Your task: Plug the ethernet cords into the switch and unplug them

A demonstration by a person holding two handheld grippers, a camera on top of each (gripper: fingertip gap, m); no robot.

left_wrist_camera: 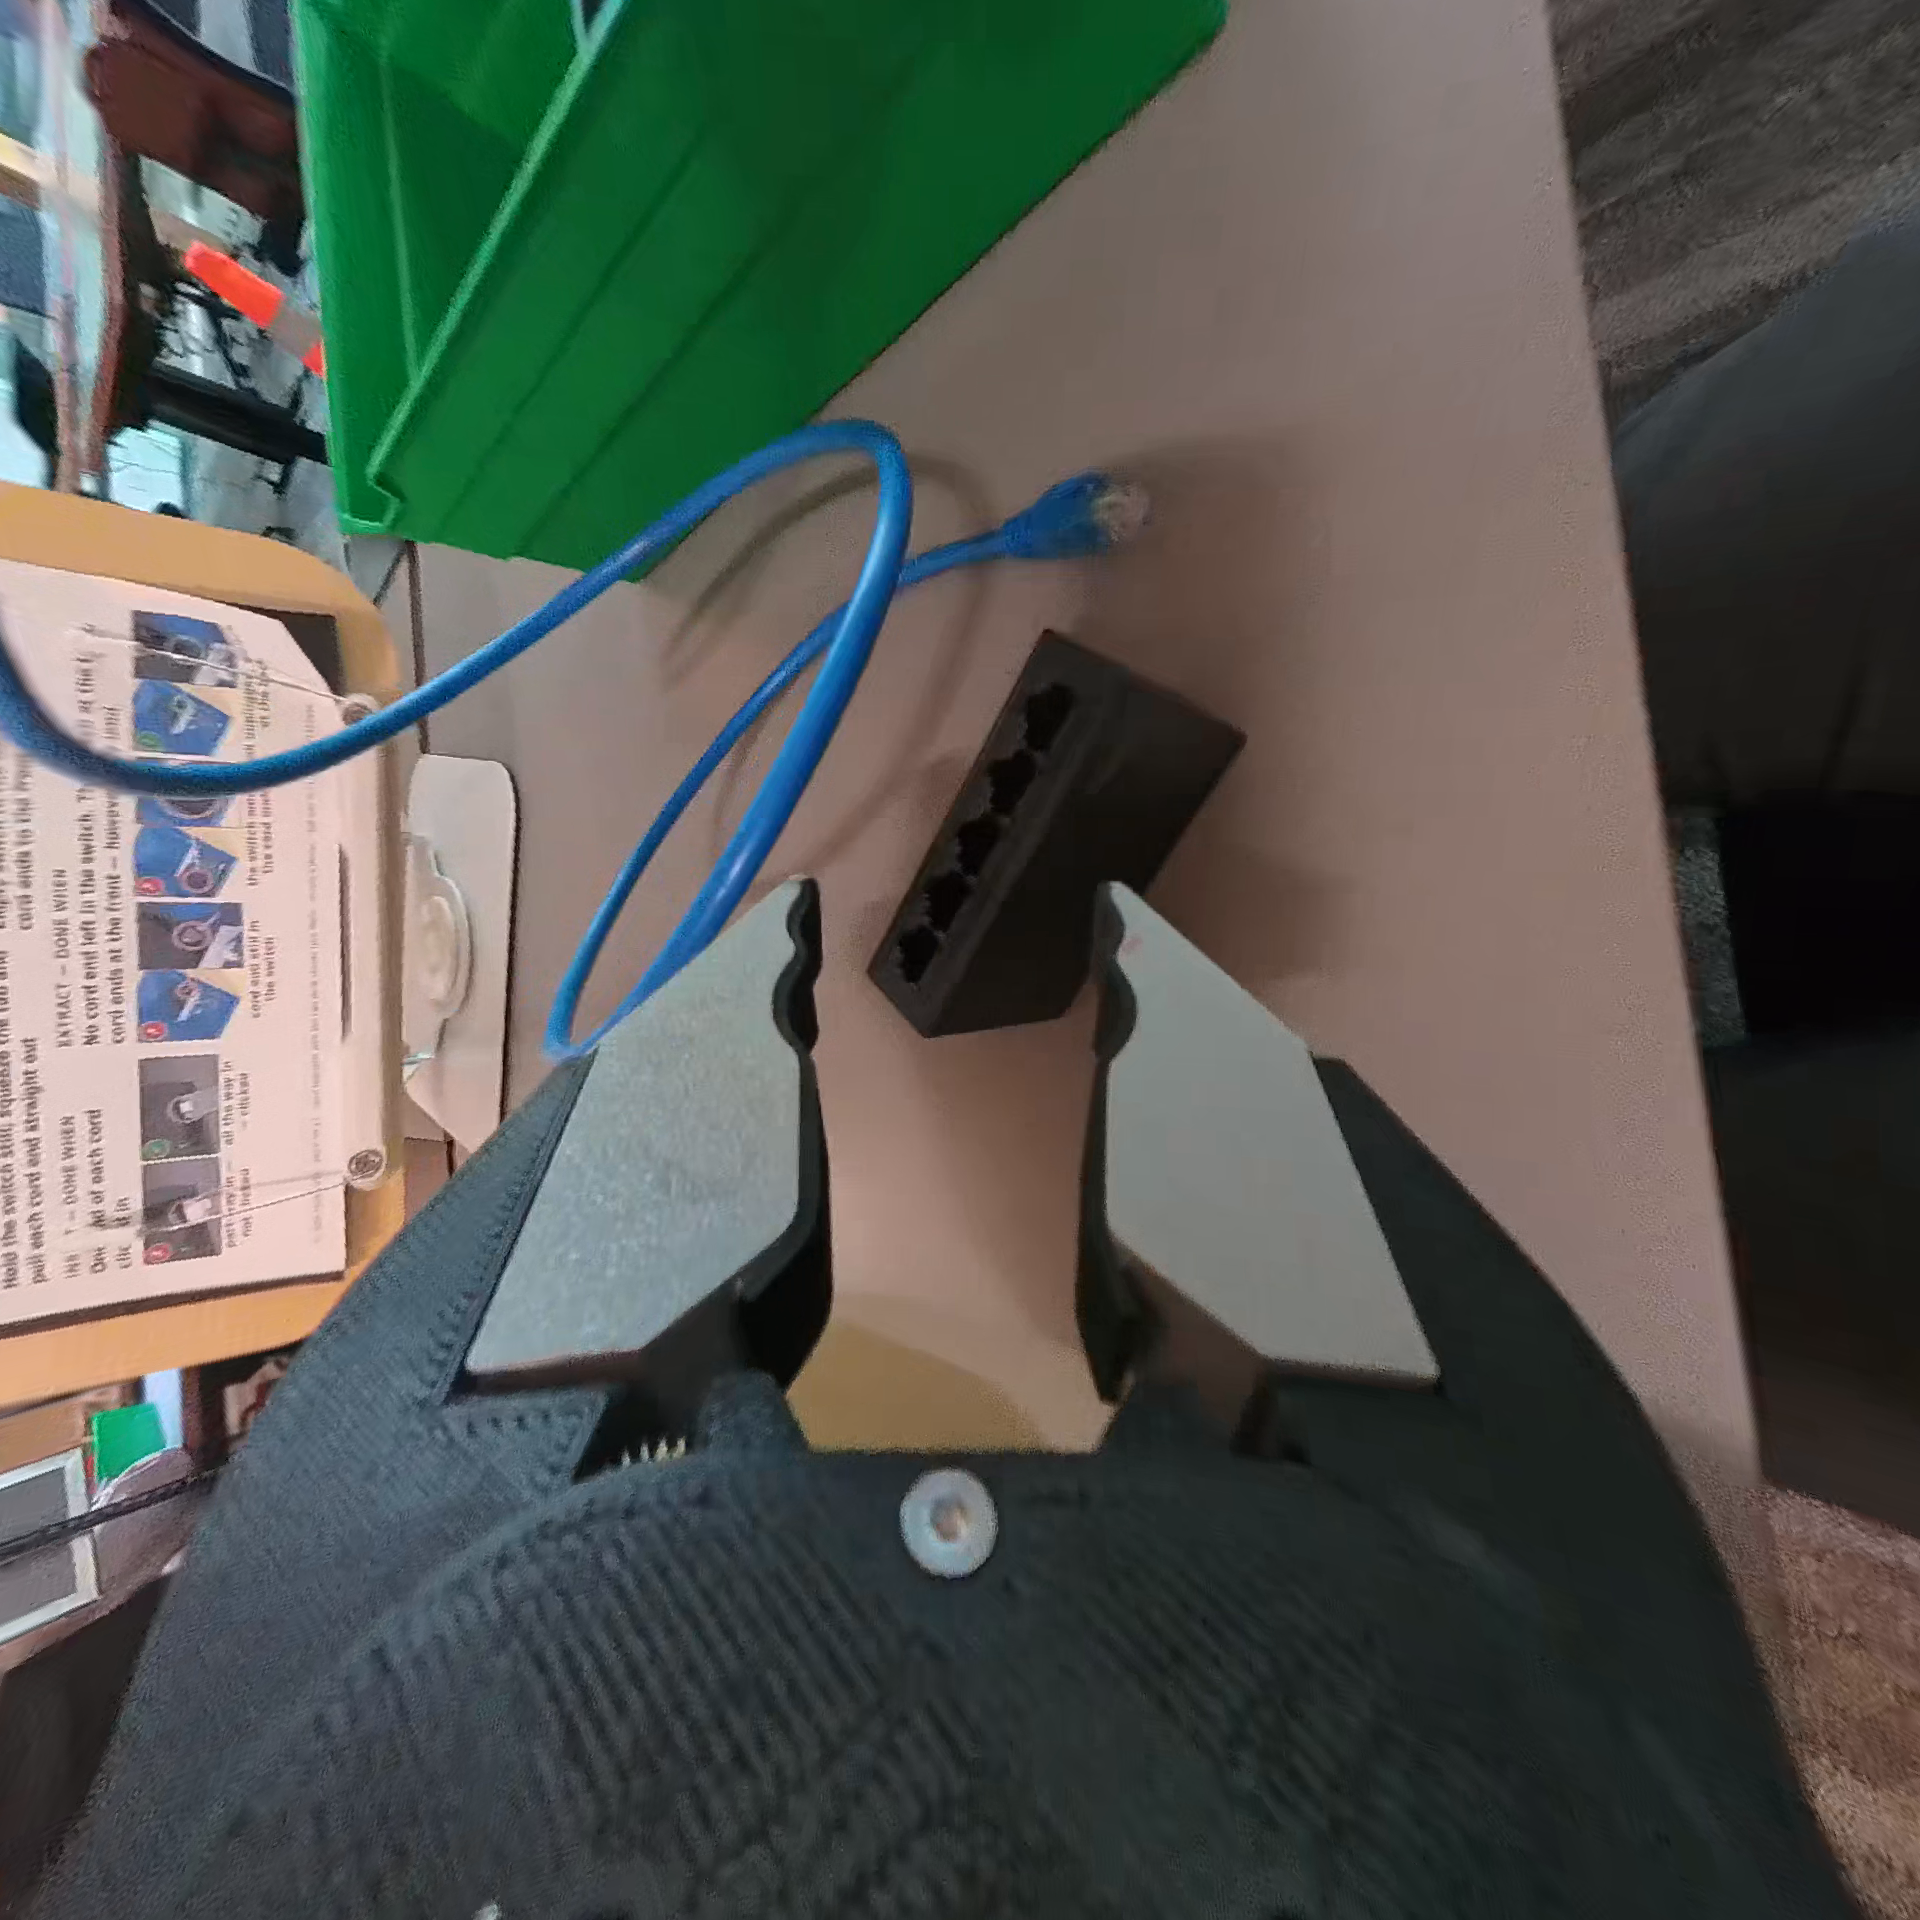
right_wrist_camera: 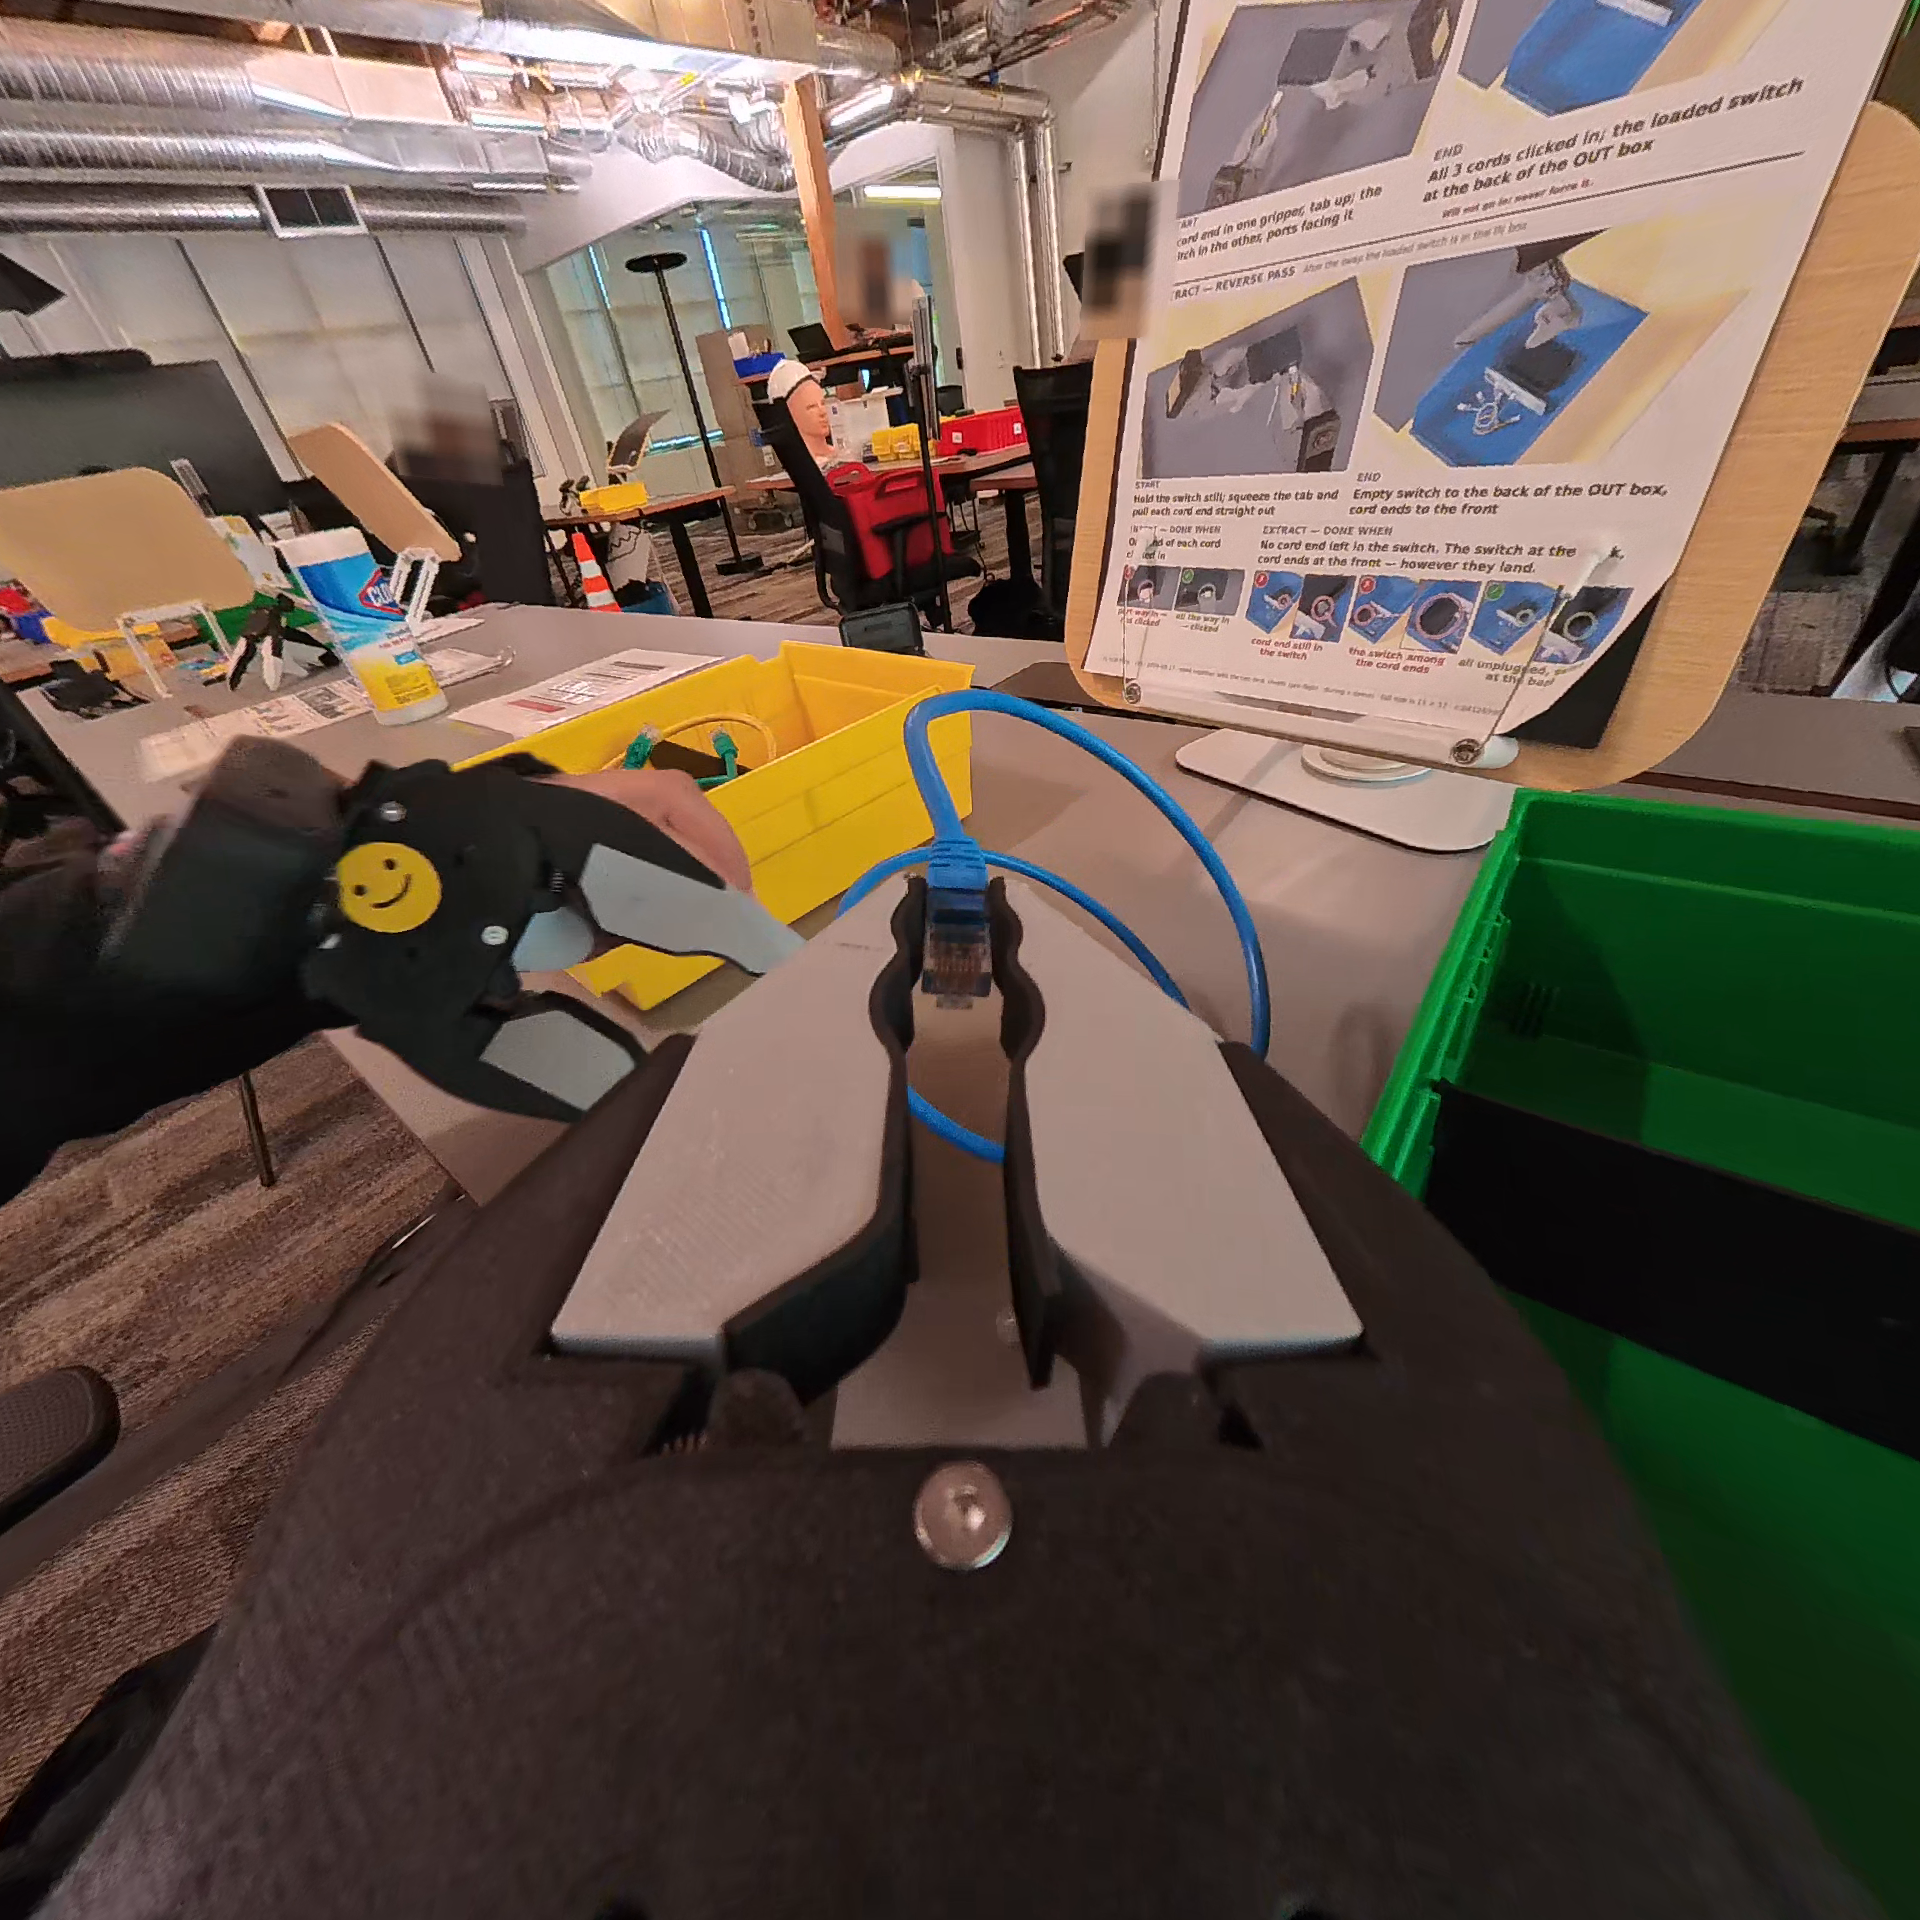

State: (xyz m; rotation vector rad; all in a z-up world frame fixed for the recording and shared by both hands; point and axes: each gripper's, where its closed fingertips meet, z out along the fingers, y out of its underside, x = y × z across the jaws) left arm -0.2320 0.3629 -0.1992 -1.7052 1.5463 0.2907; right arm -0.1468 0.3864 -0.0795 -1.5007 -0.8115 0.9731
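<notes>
A black switch point(left_wrist_camera: 1060, 831) with a row of ports lies on the beige table, empty. My left gripper point(left_wrist_camera: 956, 935) is open just above its near end, touching nothing. A blue ethernet cord point(left_wrist_camera: 810, 665) loops over the table; its free plug point(left_wrist_camera: 1081, 514) lies beyond the switch. My right gripper point(right_wrist_camera: 954, 940) is shut on the cord's other blue plug point(right_wrist_camera: 954, 925), which points back toward the camera, with the blue cord point(right_wrist_camera: 1195, 862) looping behind it. The left gripper also shows in the right wrist view point(right_wrist_camera: 665, 977), open.
A green bin point(left_wrist_camera: 644, 239) stands behind the switch and also shows at the right of the right wrist view point(right_wrist_camera: 1683, 1039). A yellow bin point(right_wrist_camera: 821, 727) holds more cords. An instruction board on a stand point(right_wrist_camera: 1455, 395) is at the back. The table edge point(left_wrist_camera: 1642, 831) is near the switch. About 15 cm separates my left fingertips from my right.
</notes>
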